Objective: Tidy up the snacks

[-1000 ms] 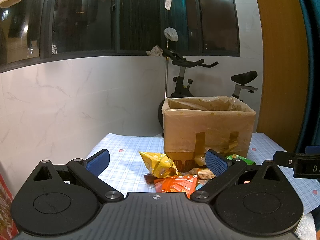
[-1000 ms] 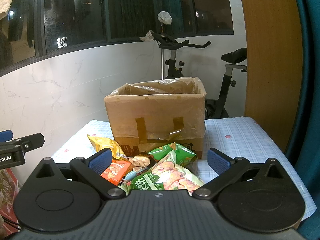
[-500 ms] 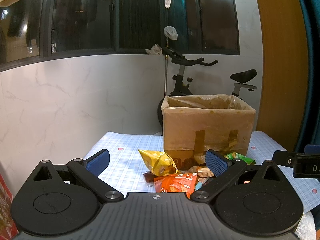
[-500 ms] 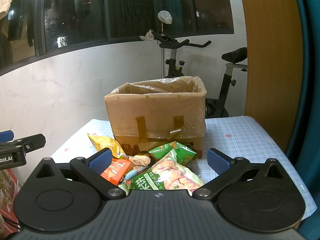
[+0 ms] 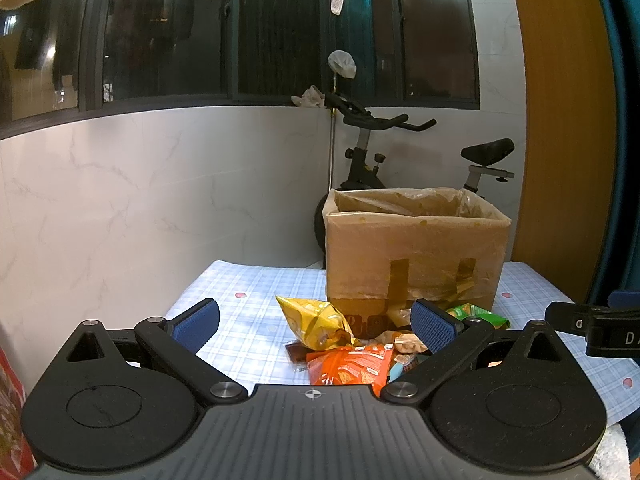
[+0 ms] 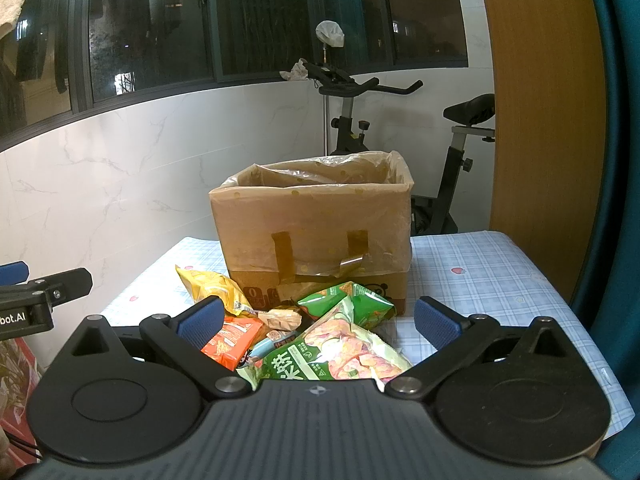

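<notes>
A cardboard box (image 5: pixel 416 252) lined with a plastic bag stands open on the table; it also shows in the right wrist view (image 6: pixel 316 236). Snack packets lie in a pile in front of it: a yellow bag (image 5: pixel 316 322), an orange packet (image 5: pixel 350 368), a large green bag (image 6: pixel 340 356) and a smaller green bag (image 6: pixel 352 304). My left gripper (image 5: pixel 316 326) is open and empty, held above and short of the pile. My right gripper (image 6: pixel 318 320) is open and empty, above the green bags.
The table (image 6: pixel 480 276) has a blue checked cloth. An exercise bike (image 5: pixel 372 160) stands behind the box by the marble wall. A wooden panel (image 6: pixel 540 120) rises at the right. A red bag (image 6: pixel 16 364) sits at the left edge.
Both grippers have risen very slightly, so the box and snacks sit a little lower in view. Nothing was grasped or moved.
</notes>
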The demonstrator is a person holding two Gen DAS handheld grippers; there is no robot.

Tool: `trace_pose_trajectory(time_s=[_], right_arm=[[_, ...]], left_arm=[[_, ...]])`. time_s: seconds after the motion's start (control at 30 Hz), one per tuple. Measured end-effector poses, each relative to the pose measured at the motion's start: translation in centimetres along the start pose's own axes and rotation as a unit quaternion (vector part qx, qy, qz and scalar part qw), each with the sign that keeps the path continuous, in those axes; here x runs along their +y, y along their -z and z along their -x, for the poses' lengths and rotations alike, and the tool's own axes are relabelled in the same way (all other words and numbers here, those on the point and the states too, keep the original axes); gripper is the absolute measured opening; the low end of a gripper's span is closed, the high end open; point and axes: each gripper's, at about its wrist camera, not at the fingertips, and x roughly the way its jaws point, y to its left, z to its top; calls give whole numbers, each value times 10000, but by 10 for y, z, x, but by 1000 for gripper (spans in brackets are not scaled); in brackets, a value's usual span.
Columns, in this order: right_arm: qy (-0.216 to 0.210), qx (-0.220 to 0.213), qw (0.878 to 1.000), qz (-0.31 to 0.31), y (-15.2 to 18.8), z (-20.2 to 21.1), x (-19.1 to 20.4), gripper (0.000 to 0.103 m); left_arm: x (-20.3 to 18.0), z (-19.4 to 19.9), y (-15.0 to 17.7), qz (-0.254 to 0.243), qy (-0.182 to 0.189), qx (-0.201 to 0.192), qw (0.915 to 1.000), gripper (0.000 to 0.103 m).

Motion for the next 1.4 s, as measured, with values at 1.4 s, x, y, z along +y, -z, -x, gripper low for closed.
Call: trace_pose_trajectory(time_s=[1.4], right_arm=[[113,595,9981,-66,62,-91,-45,102]], left_arm=[[25,-148,49,121,506,969,9939,95]])
